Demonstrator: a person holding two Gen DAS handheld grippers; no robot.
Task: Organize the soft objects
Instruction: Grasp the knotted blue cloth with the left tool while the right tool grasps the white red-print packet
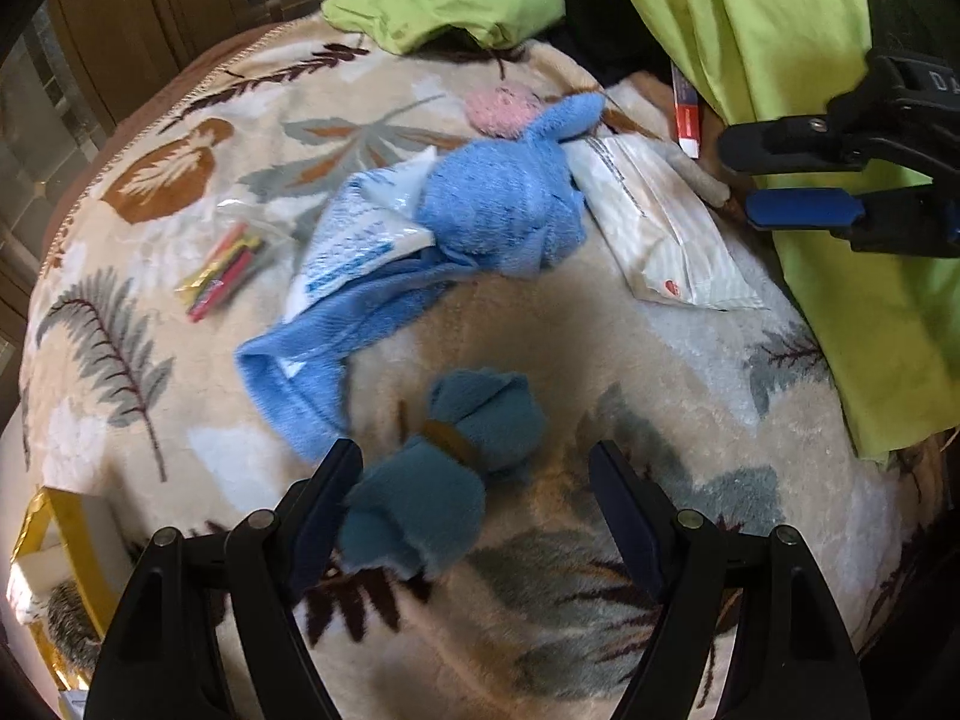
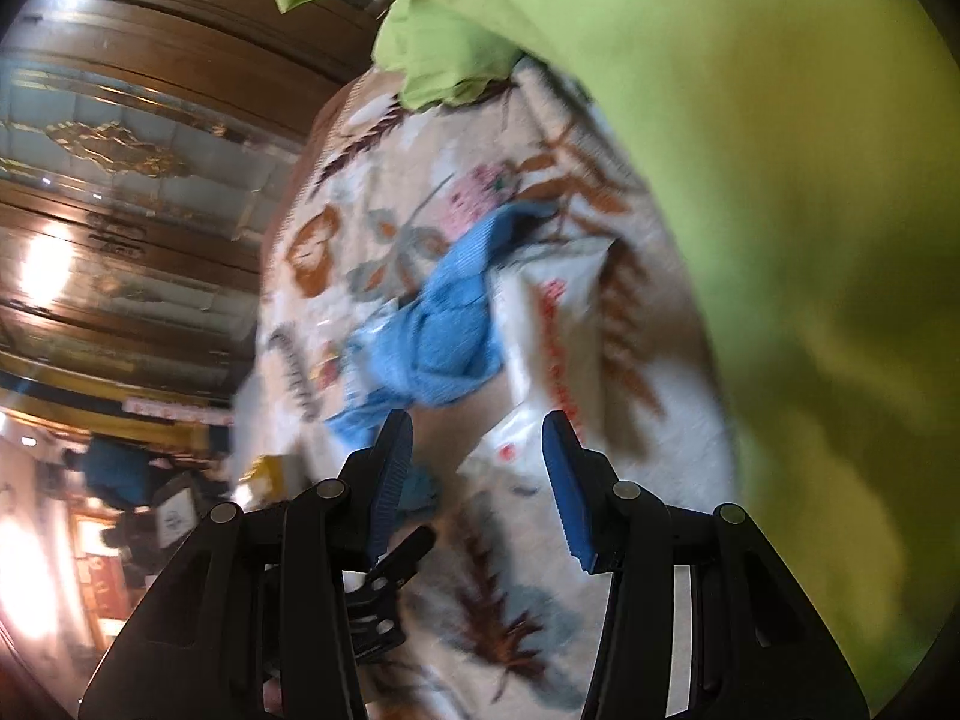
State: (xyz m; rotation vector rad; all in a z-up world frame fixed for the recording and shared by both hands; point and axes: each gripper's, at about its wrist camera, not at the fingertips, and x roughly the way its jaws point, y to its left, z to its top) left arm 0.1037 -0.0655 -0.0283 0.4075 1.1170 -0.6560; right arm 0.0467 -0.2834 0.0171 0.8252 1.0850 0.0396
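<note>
A small teal cloth roll (image 1: 432,480) tied with a brown band lies on the leaf-print blanket (image 1: 600,360). My left gripper (image 1: 477,450) hangs over it, open wide; the roll rests against the inside of the left finger and is not pinched. Beyond it a crumpled light-blue towel (image 1: 498,204) sprawls over a white plastic packet (image 1: 360,228). My right gripper (image 1: 735,177) enters from the right edge, open and empty. The right wrist view shows the right gripper (image 2: 477,426) above the blanket, short of the towel (image 2: 444,330).
A second white packet (image 1: 654,222) lies right of the towel, a pink fluffy item (image 1: 501,108) behind it. A clear bag of coloured sticks (image 1: 225,267) sits left. Green sheet (image 1: 810,60) covers the right side. A gold-rimmed box (image 1: 54,546) sits at lower left.
</note>
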